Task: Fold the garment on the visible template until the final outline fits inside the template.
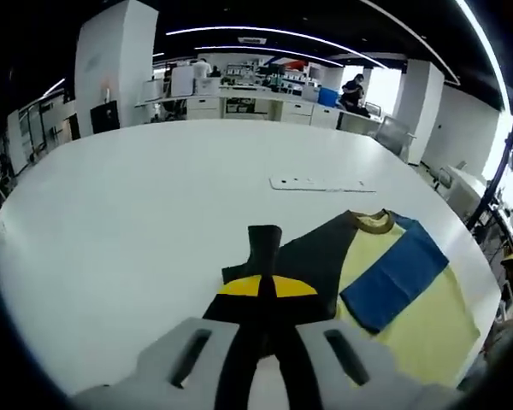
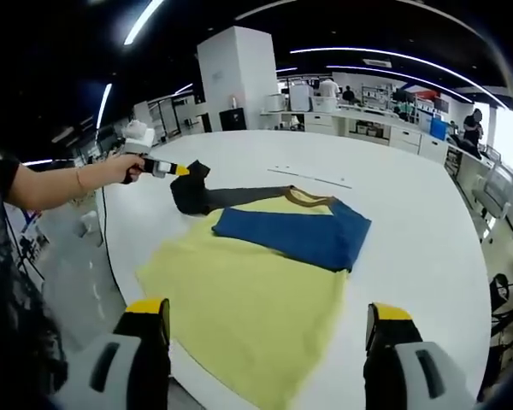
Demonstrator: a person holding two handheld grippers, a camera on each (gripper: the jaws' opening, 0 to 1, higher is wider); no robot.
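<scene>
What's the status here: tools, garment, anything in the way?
Left tool shut on black sleeve, lifting it. Right tool open, above hem. Garment partly folded, blue sleeve across chest. Nothing blocking.

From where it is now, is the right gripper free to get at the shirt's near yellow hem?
Probably yes: the right gripper is open just above the yellow hem with nothing between. The left gripper holds the black sleeve at the far side.

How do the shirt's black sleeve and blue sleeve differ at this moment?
The black sleeve is lifted and pinched in the left gripper; the blue sleeve is free of either gripper. The black sleeve stretches outward off the yellow body; the blue sleeve lies folded flat across it. Both belong to one shirt on the white table.
</scene>
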